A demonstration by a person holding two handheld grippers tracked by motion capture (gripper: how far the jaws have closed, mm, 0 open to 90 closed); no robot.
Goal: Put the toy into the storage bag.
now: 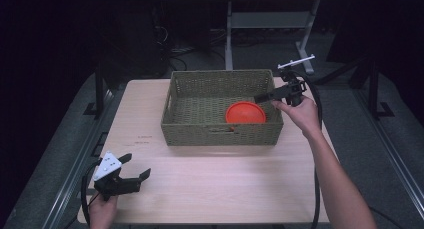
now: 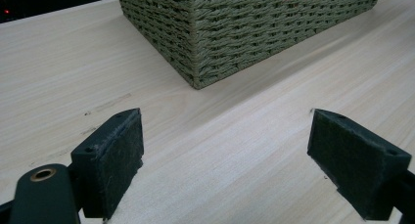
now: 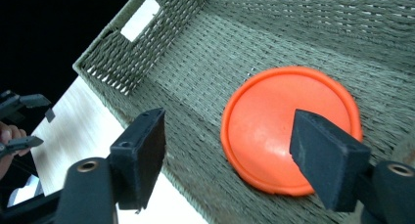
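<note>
In the high view, the orange plate (image 1: 245, 113) lies in the basket (image 1: 200, 126), leaning toward its right front corner, at about 4 o'clock from the basket's middle. The right hand-held gripper (image 1: 260, 97) hangs over the basket's right rim at 3 o'clock, jaws apart and holding nothing, so the step in hand looks like letting go and backing out. Done well, that means lifting straight up and clear of the wicker wall before swinging away, so no jaw catches the rim. The left hand-held gripper (image 1: 135, 169) rests near the desk (image 1: 225, 189) edge at 7 o'clock, well apart from the basket. In the left gripper view its jaws stand wide with only bare desk between them, the basket corner (image 2: 198, 62) ahead at 12 o'clock. In the right gripper view the plate (image 3: 274, 131) sits free below the spread jaws, untouched.
</note>
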